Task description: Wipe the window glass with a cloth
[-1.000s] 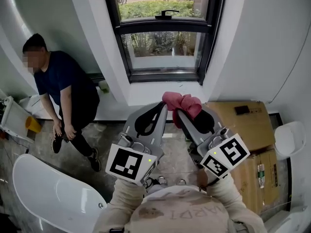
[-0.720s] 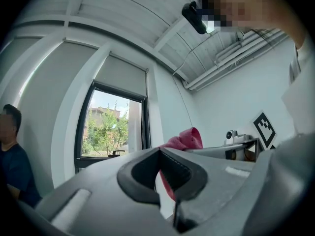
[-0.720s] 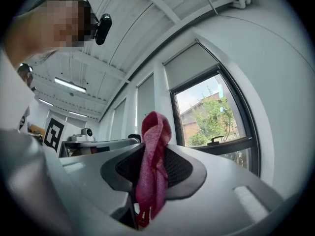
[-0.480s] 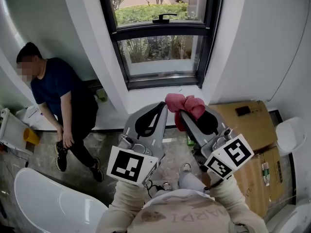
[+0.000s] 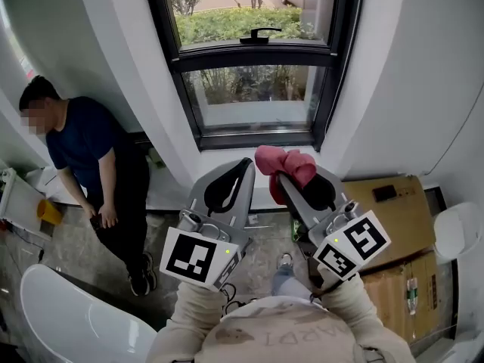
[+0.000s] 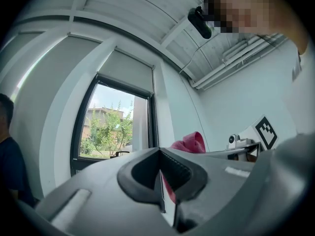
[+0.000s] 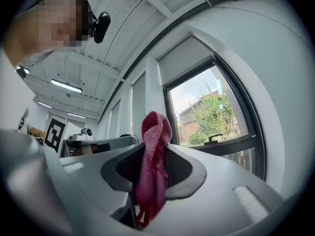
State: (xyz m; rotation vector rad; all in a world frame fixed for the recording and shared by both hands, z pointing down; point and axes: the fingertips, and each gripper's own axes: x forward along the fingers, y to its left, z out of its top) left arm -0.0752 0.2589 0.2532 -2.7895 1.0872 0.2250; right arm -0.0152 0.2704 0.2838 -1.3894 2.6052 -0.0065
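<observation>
Moved: window (image 5: 253, 89) sits larger and nearer beyond the jaw tips than a second ago; the person (image 5: 91, 138) has drawn in closer to the left jaws; both grippers hold as before.
Right gripper (image 7: 150, 156): jaws pinch the cloth (image 7: 153, 151), which bunches above the tips and hangs down between the pads.
Left gripper (image 6: 160, 161): jaws pressed together, nothing between them.
Cloth: pink, apart from the glass, just right of the left jaws.
Window: dark frame, handle (image 5: 260, 33) on the crossbar, straight ahead of both jaw pairs.
In the way: nothing between tips and glass.
Box (image 5: 378, 203): cardboard, right of the right jaws, closed, a small dark thing (image 5: 386, 193) on top; contents not visible.
</observation>
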